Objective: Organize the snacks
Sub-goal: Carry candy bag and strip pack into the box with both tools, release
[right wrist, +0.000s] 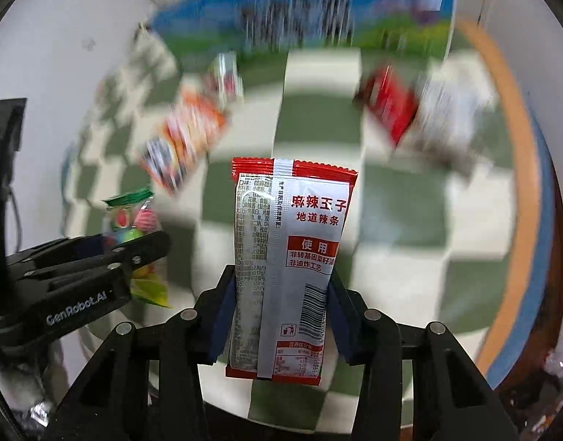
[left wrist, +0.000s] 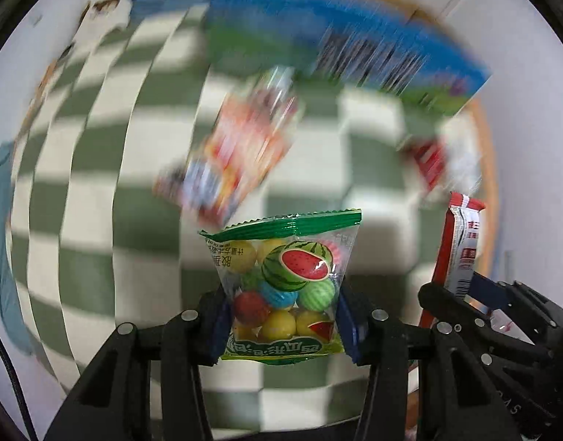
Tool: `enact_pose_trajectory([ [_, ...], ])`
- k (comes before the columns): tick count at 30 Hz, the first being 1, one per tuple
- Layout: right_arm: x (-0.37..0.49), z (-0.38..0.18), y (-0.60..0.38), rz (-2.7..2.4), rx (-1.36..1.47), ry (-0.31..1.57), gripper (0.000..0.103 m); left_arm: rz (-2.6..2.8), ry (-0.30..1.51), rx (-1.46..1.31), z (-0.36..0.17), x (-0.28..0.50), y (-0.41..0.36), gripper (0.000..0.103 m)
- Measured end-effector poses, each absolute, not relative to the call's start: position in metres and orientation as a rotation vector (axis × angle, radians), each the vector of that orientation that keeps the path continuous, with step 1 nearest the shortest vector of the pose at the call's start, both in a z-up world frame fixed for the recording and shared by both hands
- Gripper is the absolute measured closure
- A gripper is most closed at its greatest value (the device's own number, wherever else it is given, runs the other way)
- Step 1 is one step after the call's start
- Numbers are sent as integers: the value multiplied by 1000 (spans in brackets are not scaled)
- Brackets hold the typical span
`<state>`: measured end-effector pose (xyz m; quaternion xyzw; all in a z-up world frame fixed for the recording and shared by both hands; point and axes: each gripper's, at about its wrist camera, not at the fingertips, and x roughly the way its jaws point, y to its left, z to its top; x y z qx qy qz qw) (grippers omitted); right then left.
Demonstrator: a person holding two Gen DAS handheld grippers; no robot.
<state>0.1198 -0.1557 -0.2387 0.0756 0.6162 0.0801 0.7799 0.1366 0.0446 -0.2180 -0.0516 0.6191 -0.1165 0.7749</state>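
While both loads hang above the checkered cloth (right wrist: 318,121): left gripper (left wrist: 281,312) clamps gumball bag (left wrist: 285,279); right gripper (right wrist: 277,316) clamps spicy strip packet (right wrist: 288,257), long axis forward, just right of the bag.

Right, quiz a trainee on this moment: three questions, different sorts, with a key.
1. True or false: the left gripper is shut on the gumball bag.
2. What does the right gripper hold? A) blue box B) red-and-white packet C) nothing
3. Fill in: both grippers hang over a green-and-white ____ cloth.

Key: 1 true; 2 B, the red-and-white packet, clamped between the pads; 3 checked. The blue box lies blurred at the cloth's far edge.
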Motion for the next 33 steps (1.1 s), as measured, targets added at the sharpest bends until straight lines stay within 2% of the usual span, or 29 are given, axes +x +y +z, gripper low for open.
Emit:
enact_pose_trajectory([
  [6, 182, -138, -172, 192, 181, 1148, 54, -315, 1221, -146, -128, 233, 4, 57],
  [11, 269, -100, -176, 159, 146, 1067, 54, -286, 1178, -114, -99, 313, -11, 57],
  [18, 378, -125, -191, 126, 166, 1153, 54, -247, 1296, -72, -143, 399, -25, 57],
  [26, 417, -188, -185, 151, 200, 1300, 52, -242, 1468, -105, -205, 432, -27, 56],
  [27, 416, -195, -187, 158, 210, 1326, 49, -245, 1488, -113, -211, 431, -27, 54],
  [28, 416, -203, -185, 162, 212, 1354, 42, -242, 1495, -113, -215, 431, -26, 52],
  [29, 417, -210, -184, 154, 198, 1377, 37, -244, 1495, -116, -218, 431, -26, 47],
  [30, 418, -215, -182, 149, 183, 1396, 29, -247, 1491, -117, -219, 430, -26, 36],
  [31, 417, -219, -182, 148, 178, 1408, 24, -234, 1486, -105, -221, 430, -25, 31],
  [33, 417, -227, -184, 135, 170, 1430, 18, -225, 1484, -97, -224, 430, -23, 13],
])
